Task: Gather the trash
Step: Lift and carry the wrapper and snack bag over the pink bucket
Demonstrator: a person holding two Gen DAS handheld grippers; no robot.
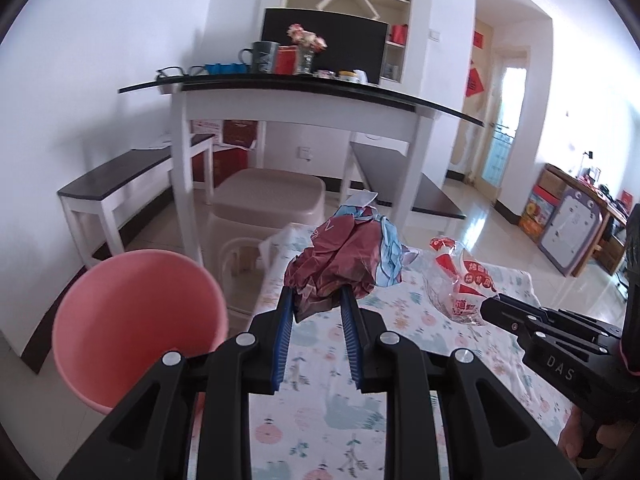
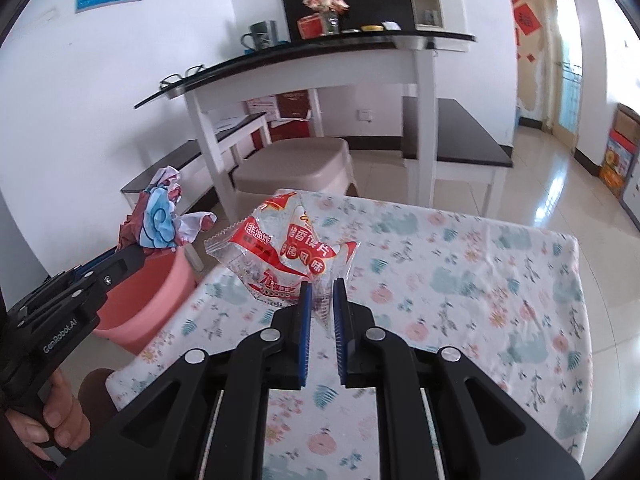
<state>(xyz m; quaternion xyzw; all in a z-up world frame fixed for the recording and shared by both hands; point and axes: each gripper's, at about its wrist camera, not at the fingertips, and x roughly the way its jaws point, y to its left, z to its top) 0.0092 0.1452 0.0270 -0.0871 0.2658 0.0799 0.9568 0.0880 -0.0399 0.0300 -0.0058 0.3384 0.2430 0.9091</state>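
Both your grippers carry trash, with the pink bin waiting at the table's left edge

Left wrist view: your left gripper [image 1: 318,300] is clamped on a crumpled maroon-and-blue wrapper [image 1: 344,260], lifted off the floral tablecloth [image 1: 320,364] and near the pink bin [image 1: 136,320], likely ready to drop. Right wrist view: your right gripper [image 2: 320,300] pinches the lower edge of a clear red-printed snack bag [image 2: 288,252], puffed and crinkled, raised above the cloth

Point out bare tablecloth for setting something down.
Free: the tablecloth right of the clear wrapper, out to its far and right edges. Crowded: the left edge, where the crumpled wrapper hangs above the pink bin.
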